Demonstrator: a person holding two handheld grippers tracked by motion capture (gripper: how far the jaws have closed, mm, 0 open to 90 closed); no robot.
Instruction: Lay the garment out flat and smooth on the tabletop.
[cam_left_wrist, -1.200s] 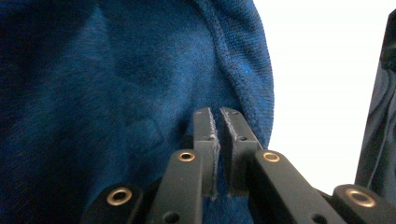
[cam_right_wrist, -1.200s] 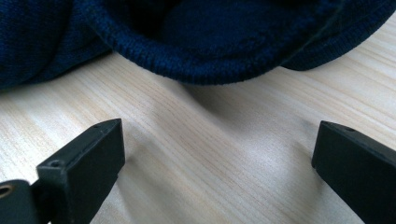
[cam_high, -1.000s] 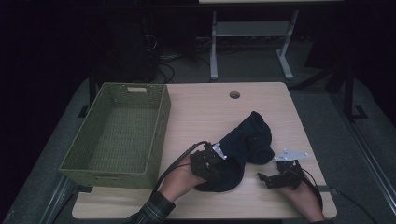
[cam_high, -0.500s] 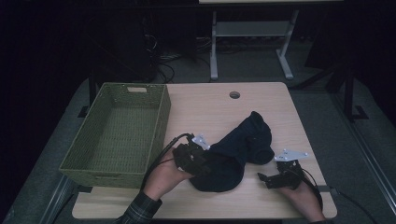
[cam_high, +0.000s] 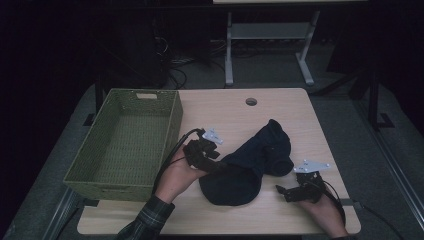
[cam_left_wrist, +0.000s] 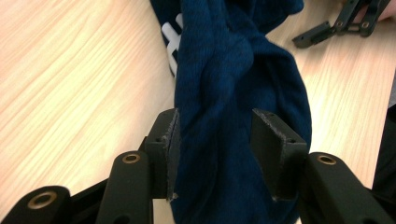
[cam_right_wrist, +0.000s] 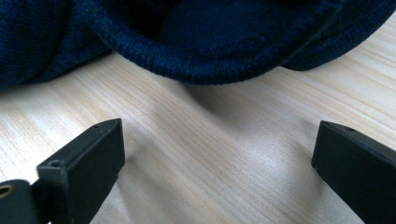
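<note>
The left gripper (cam_left_wrist: 215, 149) is clamped on the dark blue garment (cam_high: 250, 160) near the table's (cam_high: 280, 215) front edge. The right gripper (cam_right_wrist: 215, 158) rests beside it, jaws apart. Next likely comes a lift toward the green basket (cam_high: 165, 135).

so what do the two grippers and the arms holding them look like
Both the left gripper and the right gripper are black, with two flat, blocky jaws on linkages with brass-coloured pivots. Each carries a grey three-cornered plate on top and trails a black cable. The person's left forearm wears a plaid sleeve.

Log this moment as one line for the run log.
left hand-held gripper: jaws around navy garment, fabric bunched between | right hand-held gripper: open, on table beside garment | green basket: nothing inside
</note>
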